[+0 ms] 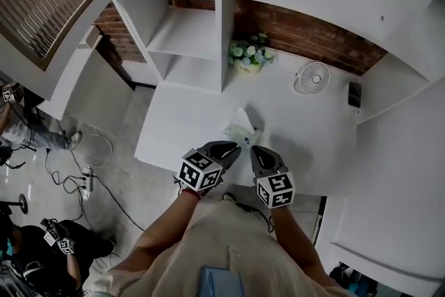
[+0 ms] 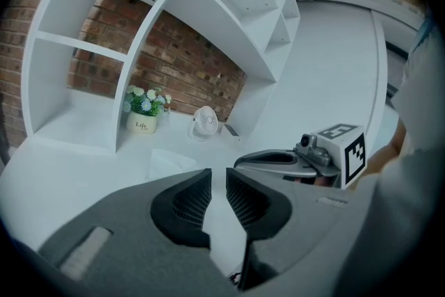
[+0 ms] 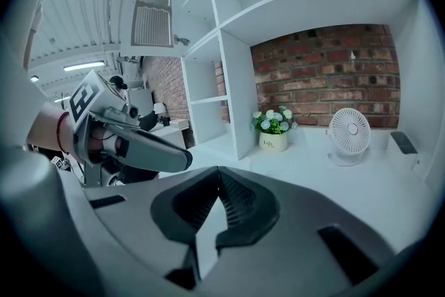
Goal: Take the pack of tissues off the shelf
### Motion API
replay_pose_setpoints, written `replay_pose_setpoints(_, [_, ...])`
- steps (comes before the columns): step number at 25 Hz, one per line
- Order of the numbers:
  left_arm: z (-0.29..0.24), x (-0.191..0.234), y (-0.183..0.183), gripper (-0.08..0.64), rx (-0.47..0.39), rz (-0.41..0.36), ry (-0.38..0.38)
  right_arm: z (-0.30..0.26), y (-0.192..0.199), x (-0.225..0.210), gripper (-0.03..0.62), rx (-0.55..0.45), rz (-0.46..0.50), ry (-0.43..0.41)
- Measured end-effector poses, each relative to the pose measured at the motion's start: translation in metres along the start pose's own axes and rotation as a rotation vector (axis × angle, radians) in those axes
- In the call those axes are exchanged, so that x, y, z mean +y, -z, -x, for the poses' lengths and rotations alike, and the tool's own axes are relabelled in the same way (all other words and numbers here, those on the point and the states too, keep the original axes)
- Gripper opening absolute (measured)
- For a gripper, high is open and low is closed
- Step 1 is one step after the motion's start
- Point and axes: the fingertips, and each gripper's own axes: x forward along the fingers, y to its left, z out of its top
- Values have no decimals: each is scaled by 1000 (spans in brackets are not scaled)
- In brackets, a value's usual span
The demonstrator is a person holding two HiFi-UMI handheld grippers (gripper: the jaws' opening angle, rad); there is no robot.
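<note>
Head view shows pack of tissues [image 1: 242, 127] near counter [image 1: 313, 142] front edge, right gripper view doesn't; left gripper [image 2: 217, 181] narrow, right gripper [image 3: 217, 177] closed, both empty.

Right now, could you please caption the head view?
Left gripper and right gripper, both empty, near the tissue pack on the white shelf.

You are viewing: white shelf [image 1: 188, 31], red-brown brick wall [image 1: 306, 35], white fan [image 1: 313, 77], white pack of tissues [image 1: 243, 126], black-and-white square-patterned cubes [image 1: 199, 172], dark grey fingers [image 2: 182, 209].
</note>
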Motion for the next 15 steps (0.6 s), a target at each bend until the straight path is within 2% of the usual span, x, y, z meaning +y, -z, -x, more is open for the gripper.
replay_pose_setpoints(15, [42,-27,-22,67,-84,-41,19,36,-29,21,17,-60,14,-46])
